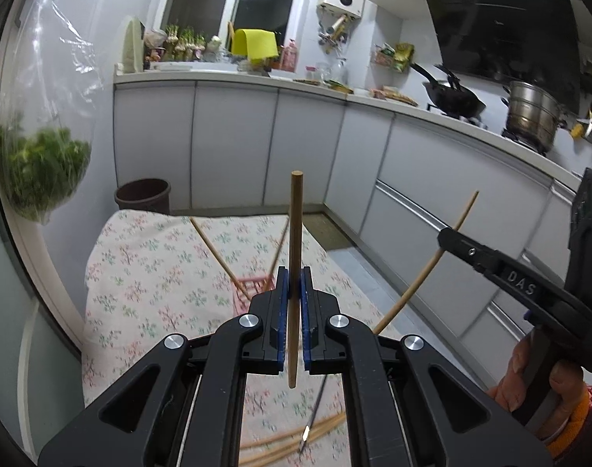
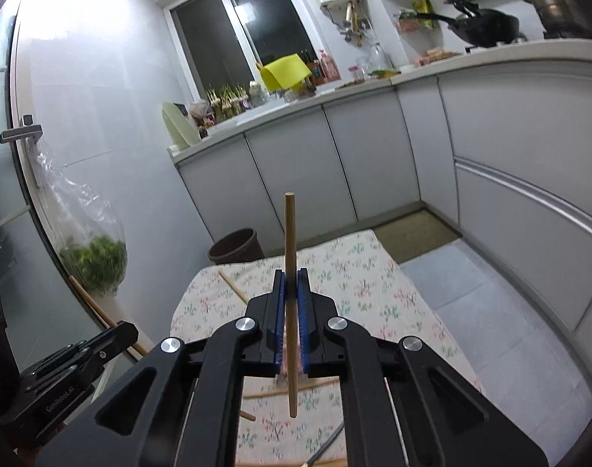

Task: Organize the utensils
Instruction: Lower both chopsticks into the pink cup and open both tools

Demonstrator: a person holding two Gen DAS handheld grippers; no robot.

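My left gripper is shut on a wooden chopstick that stands nearly upright between its blue pads. Behind it, a pink basket sits on the floral tablecloth with two chopsticks leaning out of it. At the right, my right gripper is shut on a slanted chopstick. In the right wrist view, the right gripper clamps its upright chopstick, and the left gripper shows at lower left with its chopstick. Loose chopsticks and a dark utensil lie on the cloth.
A brown bin stands beyond the table. A plastic bag of greens hangs at the left by the door. White cabinets and a cluttered counter with a wok and steel pot run along the right. A hand grips the right tool.
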